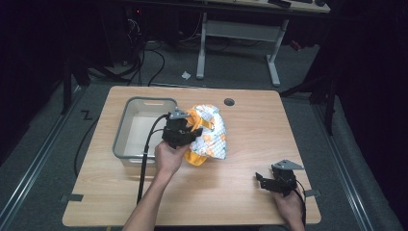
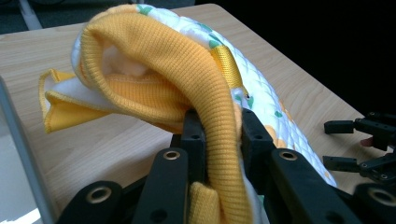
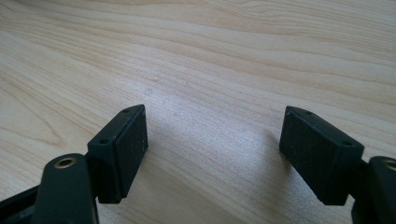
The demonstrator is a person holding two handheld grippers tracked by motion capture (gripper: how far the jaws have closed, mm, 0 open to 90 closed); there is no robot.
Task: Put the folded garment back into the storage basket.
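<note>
While the left hand-held gripper [image 2: 219,135] is clamped on the yellow ribbed cuff [image 2: 205,98] of the quilted garment [image 1: 210,131], lift steadily and keep the grip firm so the cloth clears the rim of the grey bin [image 1: 126,115] before moving over it. The garment hangs from the jaws just beside the bin, above the desk [image 1: 240,183]. The right hand-held gripper [image 3: 212,154] rests apart, jaws spread, holding nothing.
</note>
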